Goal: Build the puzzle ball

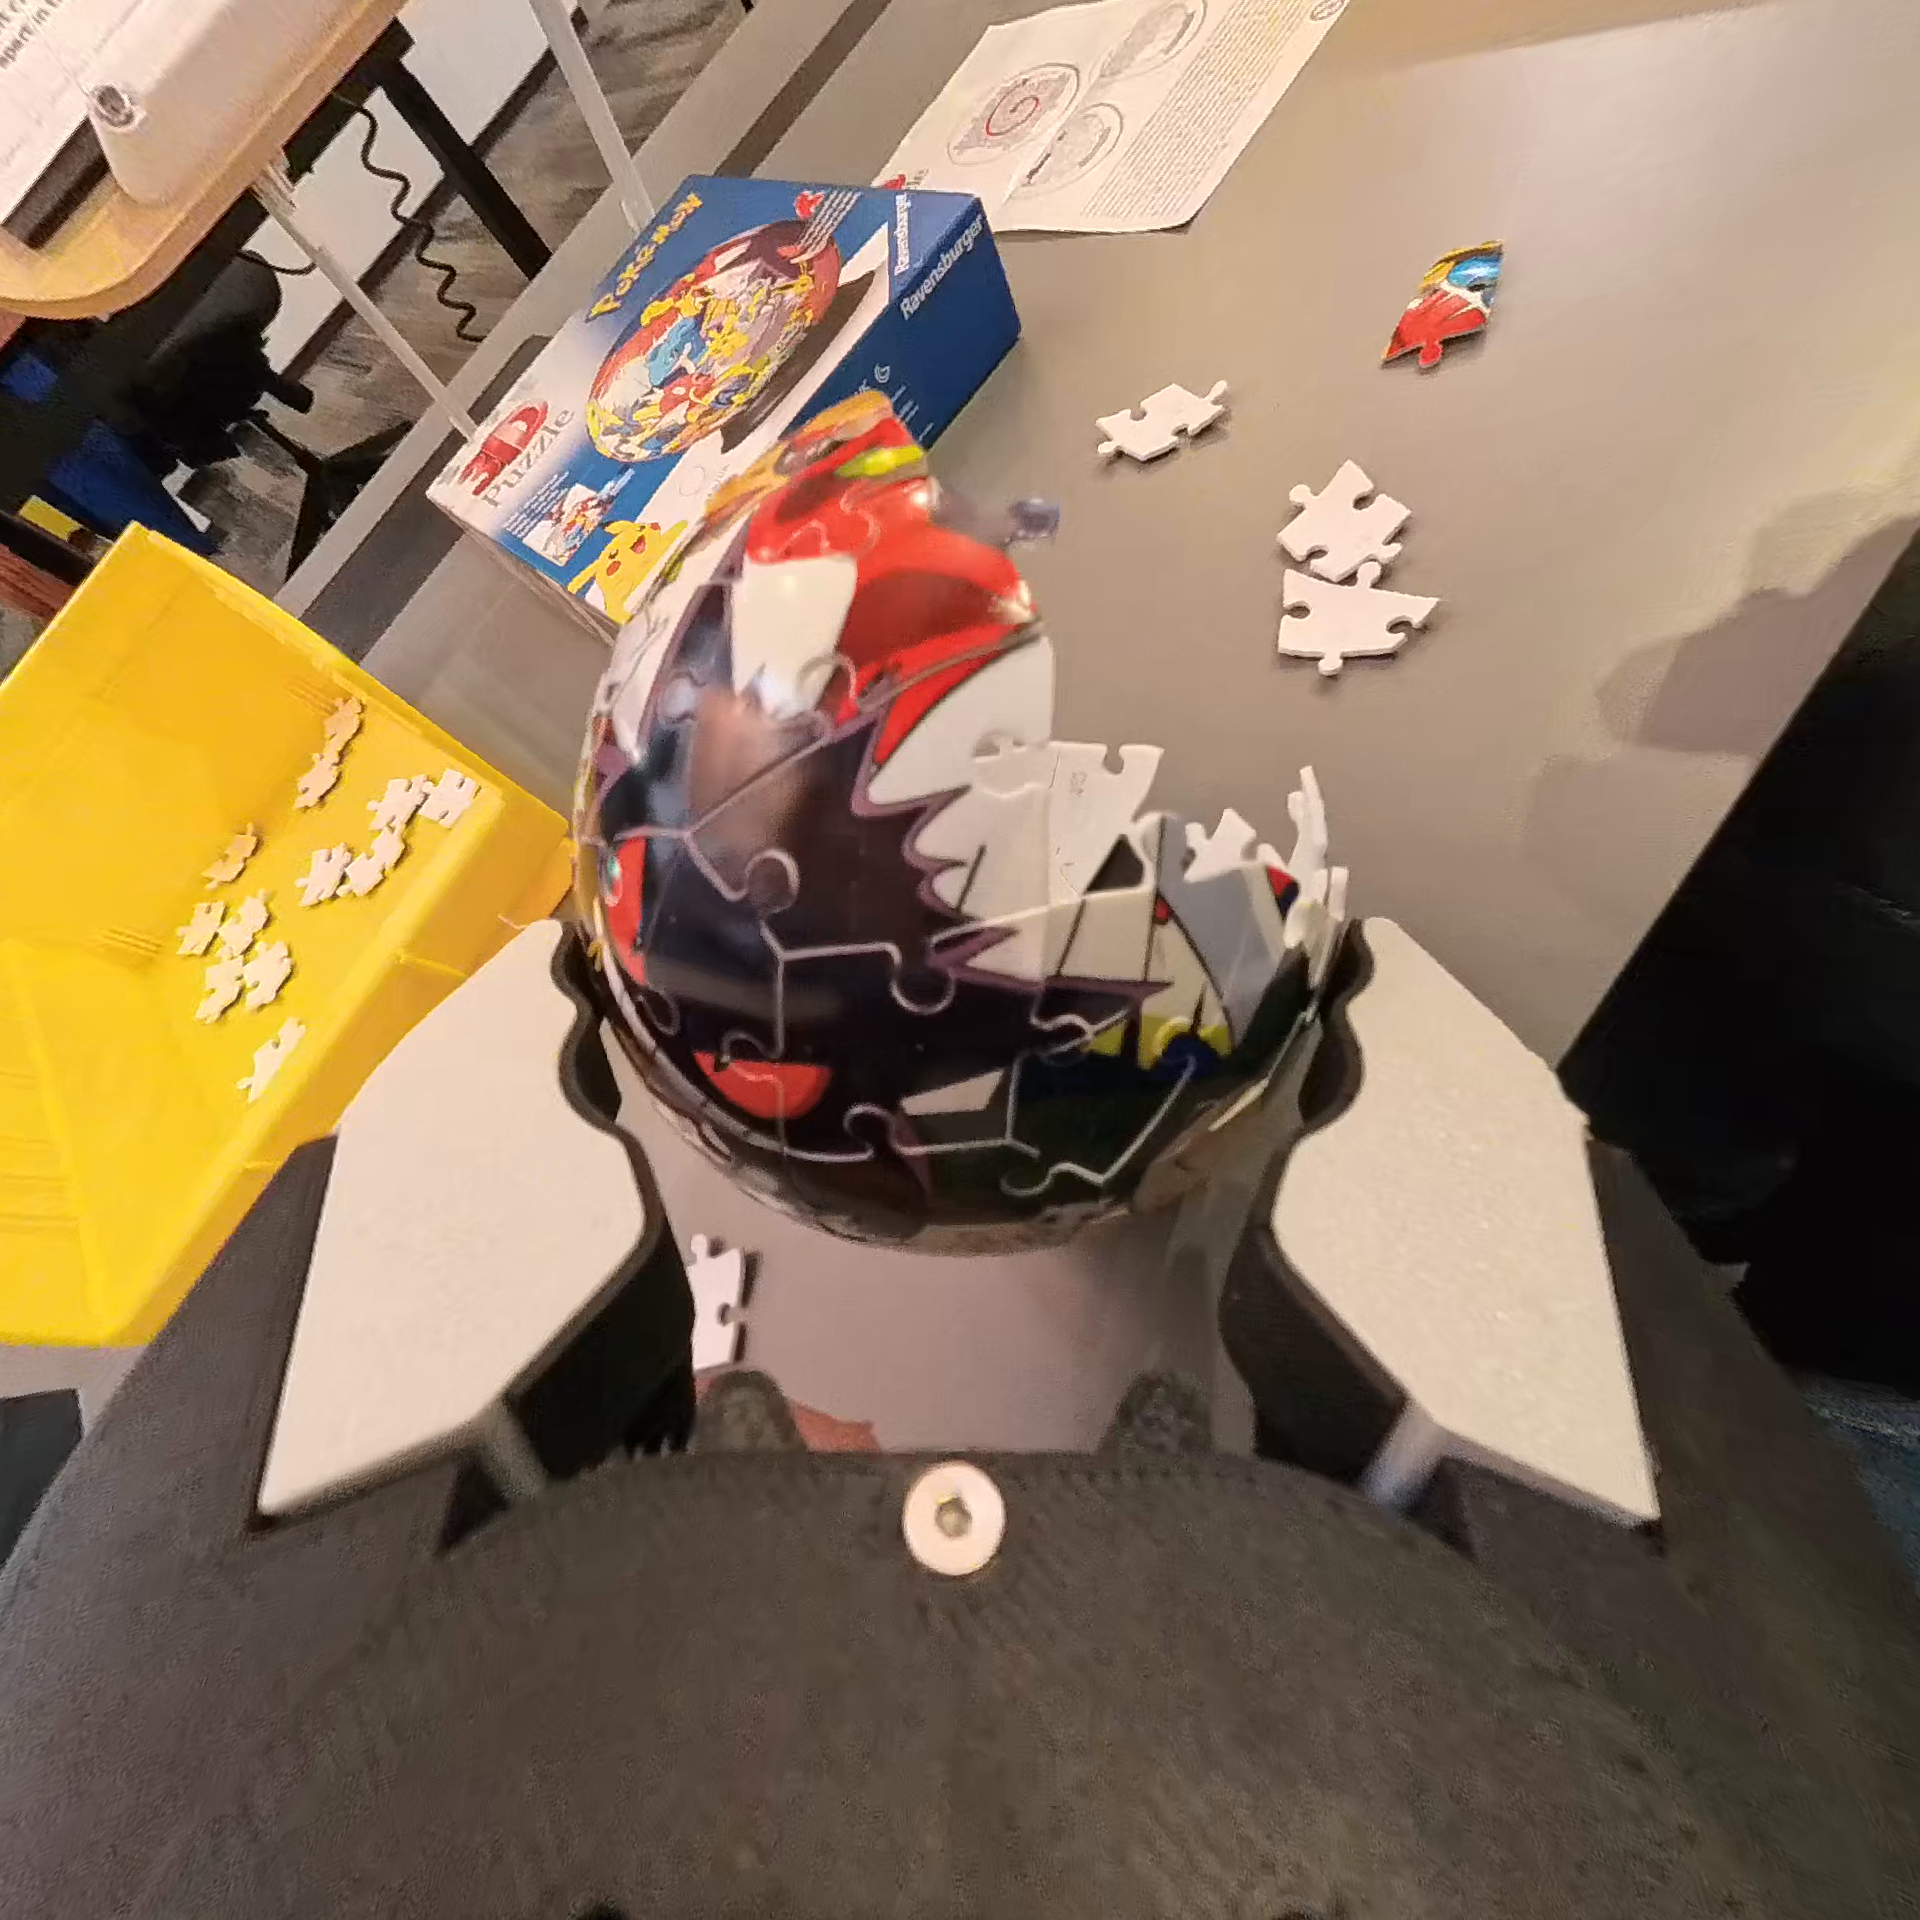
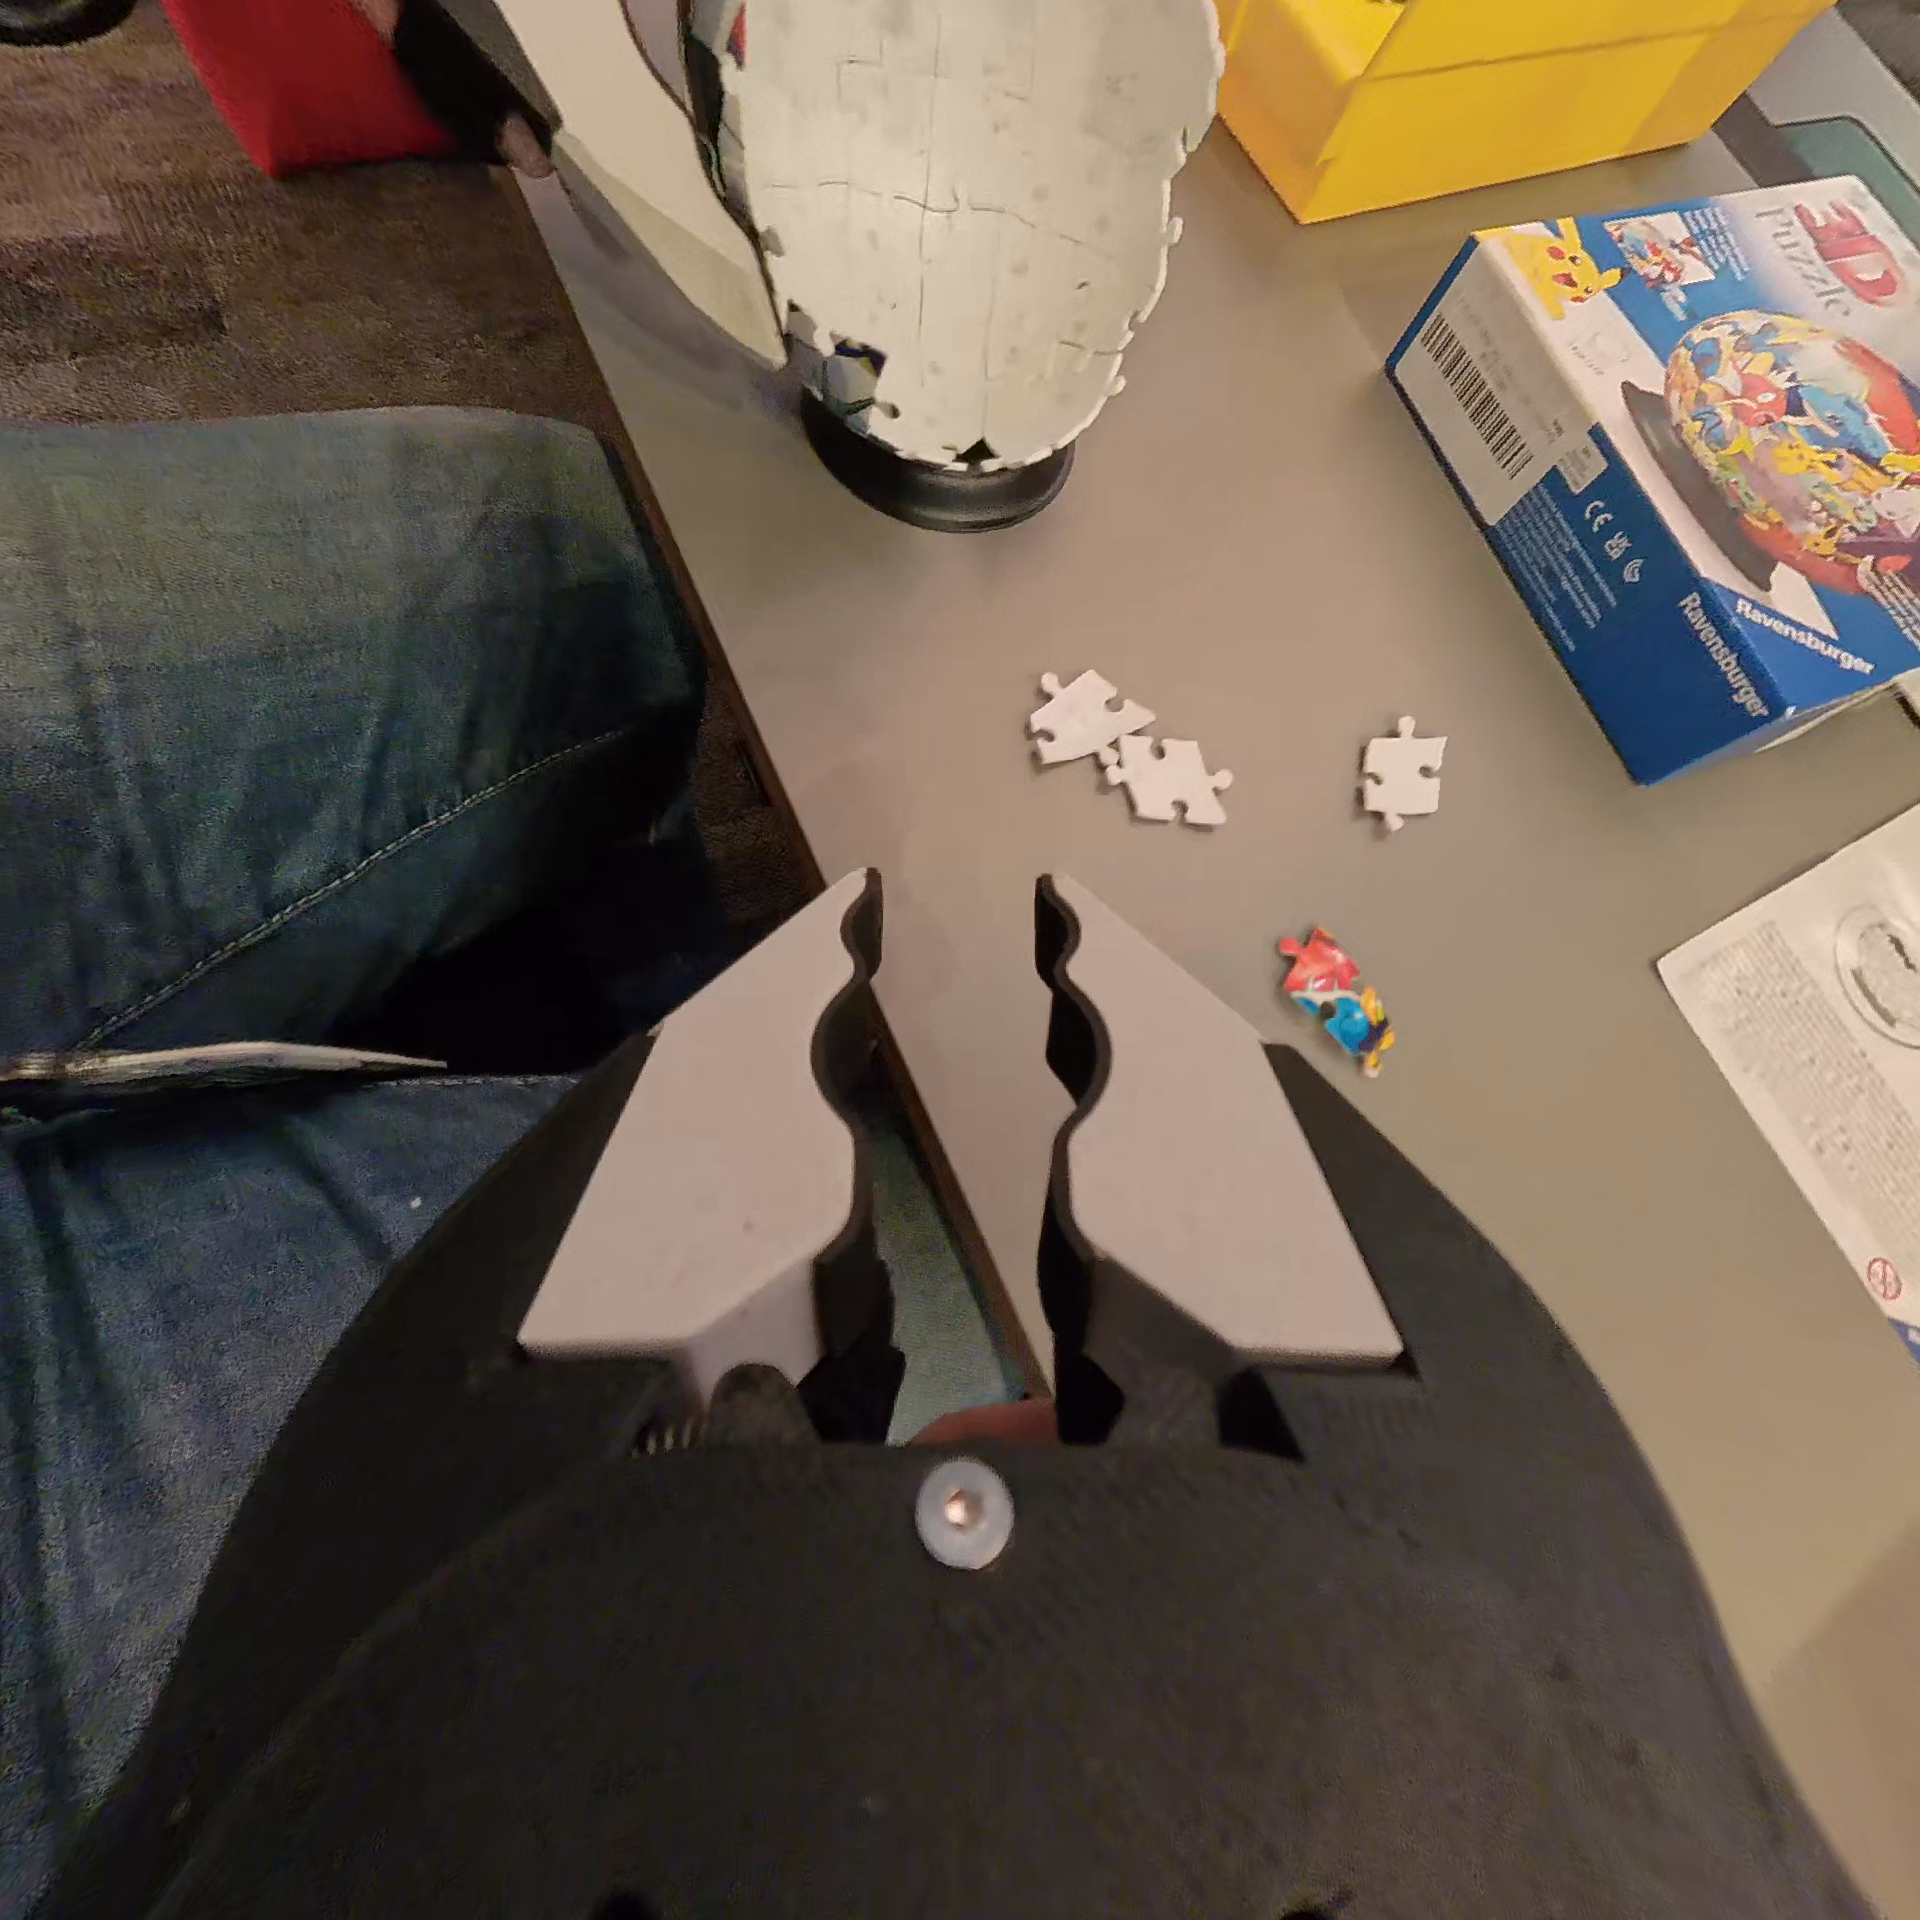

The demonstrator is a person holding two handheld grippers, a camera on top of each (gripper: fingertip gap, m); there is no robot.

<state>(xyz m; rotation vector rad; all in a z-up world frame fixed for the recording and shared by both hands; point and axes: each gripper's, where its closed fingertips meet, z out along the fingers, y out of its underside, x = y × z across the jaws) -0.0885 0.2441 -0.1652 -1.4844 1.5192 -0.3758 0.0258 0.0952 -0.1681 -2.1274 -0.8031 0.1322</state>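
While your left claw is spread wide around the half-built puzzle ball, its two grey fingers press the ball's lower sides, so the ball sits squarely between the tips. From that camera you see the printed outside, red above and dark below, with a ragged open edge on the right side. Just beneath it, between the fingers, one white piece lies on the grey surface.

Your right claw hangs over the near edge of the surface, its fingers a narrow gap apart and holding nothing. The ball is well ahead of it, standing on a dark round base with its white hollow inside turned toward this camera. Between that claw and the ball lie two white pieces touching each other, a third white piece a little to their right, and a coloured piece just right of the claw's tip. Your jeans-clad leg fills the left of this view.

Left of the ball, the yellow bin holds a scatter of white pieces on its floor. Behind the ball the blue puzzle box lies on the surface, closed as far as you can see. Farthest off rests a printed instruction sheet.
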